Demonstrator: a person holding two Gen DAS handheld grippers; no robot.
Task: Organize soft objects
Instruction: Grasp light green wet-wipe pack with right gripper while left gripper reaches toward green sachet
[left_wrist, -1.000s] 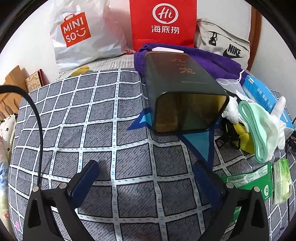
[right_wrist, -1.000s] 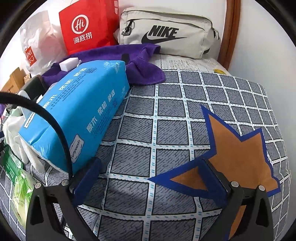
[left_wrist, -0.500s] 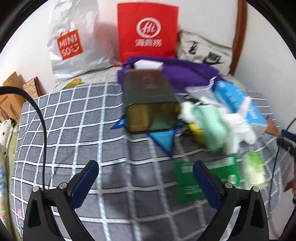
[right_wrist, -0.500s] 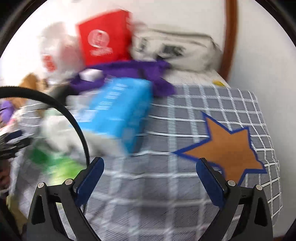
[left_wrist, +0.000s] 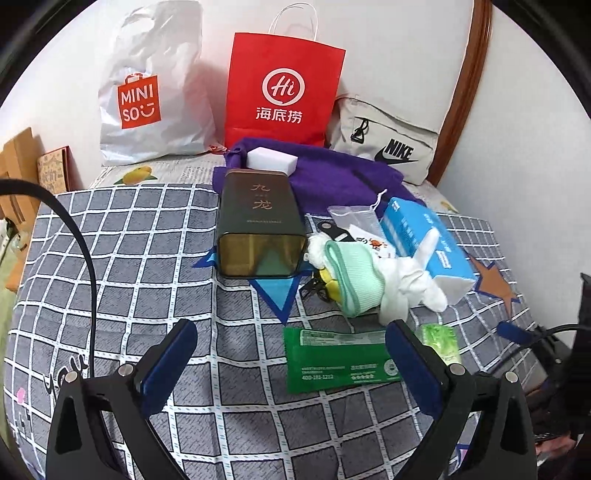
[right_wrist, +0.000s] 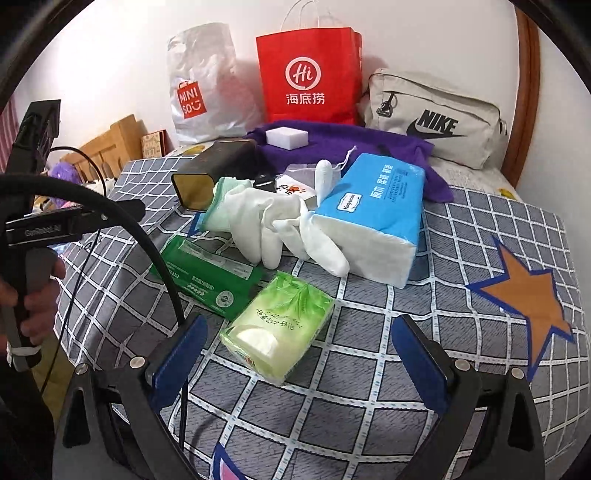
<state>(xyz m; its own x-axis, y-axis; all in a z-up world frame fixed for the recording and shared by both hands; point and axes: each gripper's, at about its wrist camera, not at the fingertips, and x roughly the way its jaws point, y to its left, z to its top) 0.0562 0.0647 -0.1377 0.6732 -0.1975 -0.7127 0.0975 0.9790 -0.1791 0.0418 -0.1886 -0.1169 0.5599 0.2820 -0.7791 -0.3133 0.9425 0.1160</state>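
Soft pile lay mid-bed on checked bedspread (right_wrist: 369, 424): white gloves (right_wrist: 280, 221) draped against blue tissue pack (right_wrist: 373, 214), green wipes pack (right_wrist: 207, 273) and light-green tissue packet (right_wrist: 280, 325) nearer. Packets likely light, squashy, slippery film; best pinched across short sides. Gloves limp; take at bunched cuff. Right gripper (right_wrist: 295, 354) hovered low just before light-green packet, jaws spread, empty. Left gripper (left_wrist: 291, 358) hovered over wipes pack, jaws spread, empty. Dark tin (left_wrist: 260, 221) lay open-ended behind.

Both wrist views look forward over the bed (left_wrist: 129, 258) toward the wall, left from the left, sharing the blue tissue pack (left_wrist: 424, 240) (right_wrist: 376, 206).
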